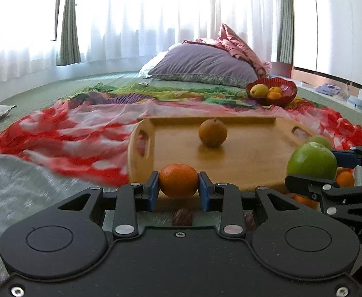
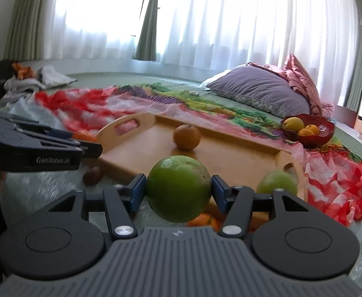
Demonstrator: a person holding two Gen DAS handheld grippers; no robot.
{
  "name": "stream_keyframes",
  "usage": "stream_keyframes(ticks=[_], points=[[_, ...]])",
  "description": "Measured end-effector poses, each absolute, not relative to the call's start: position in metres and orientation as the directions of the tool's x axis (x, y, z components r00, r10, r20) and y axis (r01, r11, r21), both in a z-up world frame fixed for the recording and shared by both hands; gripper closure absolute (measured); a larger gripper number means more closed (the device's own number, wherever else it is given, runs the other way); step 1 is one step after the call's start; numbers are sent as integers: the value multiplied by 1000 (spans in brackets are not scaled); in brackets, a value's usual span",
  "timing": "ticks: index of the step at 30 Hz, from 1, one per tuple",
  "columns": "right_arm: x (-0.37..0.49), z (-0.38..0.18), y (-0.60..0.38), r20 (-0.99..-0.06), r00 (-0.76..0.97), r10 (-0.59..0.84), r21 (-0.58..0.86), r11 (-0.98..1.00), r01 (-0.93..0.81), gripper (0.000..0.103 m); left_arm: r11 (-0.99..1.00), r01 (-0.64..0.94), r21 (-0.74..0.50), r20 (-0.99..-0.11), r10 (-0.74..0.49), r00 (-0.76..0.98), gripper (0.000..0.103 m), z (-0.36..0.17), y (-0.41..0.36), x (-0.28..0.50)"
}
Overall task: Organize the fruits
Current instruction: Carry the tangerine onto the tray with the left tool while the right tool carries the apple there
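— Well, how did the jaws stand?

— Both were closed on fruit; the left gripper [image 1: 178, 185] pinched a small orange [image 1: 178, 184] across its middle, the blue pads [image 1: 153, 190] flat on either flank; the right gripper [image 2: 178, 191] clamped a green apple [image 2: 178, 188] at its widest girth, standing wider for it.

— And how would they handle?

— Firm and fairly light, I judged, though round and smooth; a grip off the middle might have squirted either one out.

— Room ahead?

— The wooden tray [image 1: 255, 153] lay just in front, one brown fruit [image 1: 212, 132] on it, most of its floor bare; its raised rim wanted clearing; the red bowl [image 2: 327, 131] sat beyond, already part filled.
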State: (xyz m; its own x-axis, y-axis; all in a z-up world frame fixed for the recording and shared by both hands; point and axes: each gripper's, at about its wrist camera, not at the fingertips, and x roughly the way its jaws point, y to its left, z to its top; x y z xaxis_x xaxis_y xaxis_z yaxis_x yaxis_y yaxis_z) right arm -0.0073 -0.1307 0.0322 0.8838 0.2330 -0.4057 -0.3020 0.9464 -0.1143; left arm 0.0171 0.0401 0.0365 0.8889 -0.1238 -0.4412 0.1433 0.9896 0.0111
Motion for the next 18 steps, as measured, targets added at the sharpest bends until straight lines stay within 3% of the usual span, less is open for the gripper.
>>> stream_keyframes(ticks=[11,18], points=[[55,64,-178,-401,904,145,4,988,-156,43,979,206,-9,-466,-186,865,72,45,14,84],[130,66,-221,-509,852,123,125,990,-69,43,976,210,-53,-520,-207,829,72,35,11,124]])
